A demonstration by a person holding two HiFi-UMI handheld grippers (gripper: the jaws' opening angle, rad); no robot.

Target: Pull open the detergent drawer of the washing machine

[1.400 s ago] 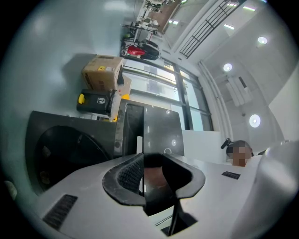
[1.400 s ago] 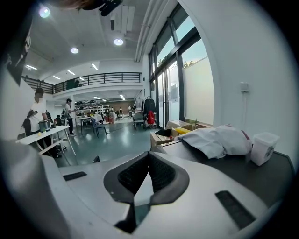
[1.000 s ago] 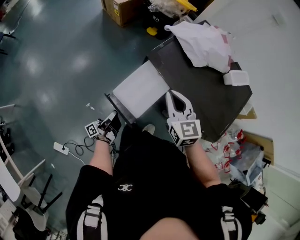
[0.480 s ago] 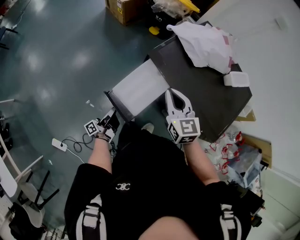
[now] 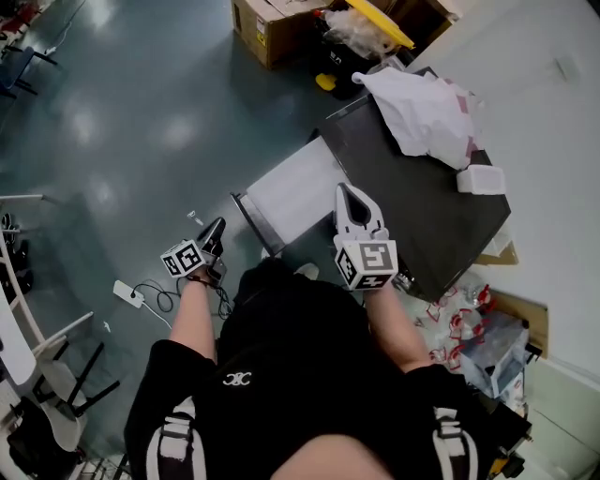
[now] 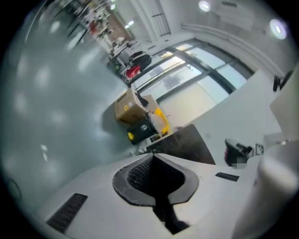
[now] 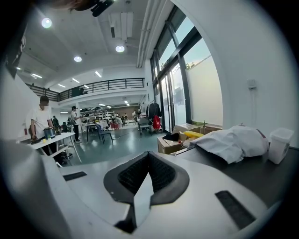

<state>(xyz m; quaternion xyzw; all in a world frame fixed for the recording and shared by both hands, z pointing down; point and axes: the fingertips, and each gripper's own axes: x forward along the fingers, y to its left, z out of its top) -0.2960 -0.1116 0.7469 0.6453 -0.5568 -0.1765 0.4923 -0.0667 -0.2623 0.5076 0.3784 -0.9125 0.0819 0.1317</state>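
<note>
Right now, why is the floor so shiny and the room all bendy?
Head view: pale glare patches shine on the floor. Left gripper view: the wide lens curves everything, and the floor looks smeared. Right gripper view: sharp, also curved, with glowing ceiling lamps.

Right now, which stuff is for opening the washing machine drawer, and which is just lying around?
For the job: washing machine, left gripper, right gripper.
Just lying about: white cloth, small white box, cardboard box, floor power strip.

Black top [image 5: 291, 337] with white emblem [image 5: 237, 379]; white right gripper [image 5: 349, 188], marker cube [image 5: 367, 263].
</note>
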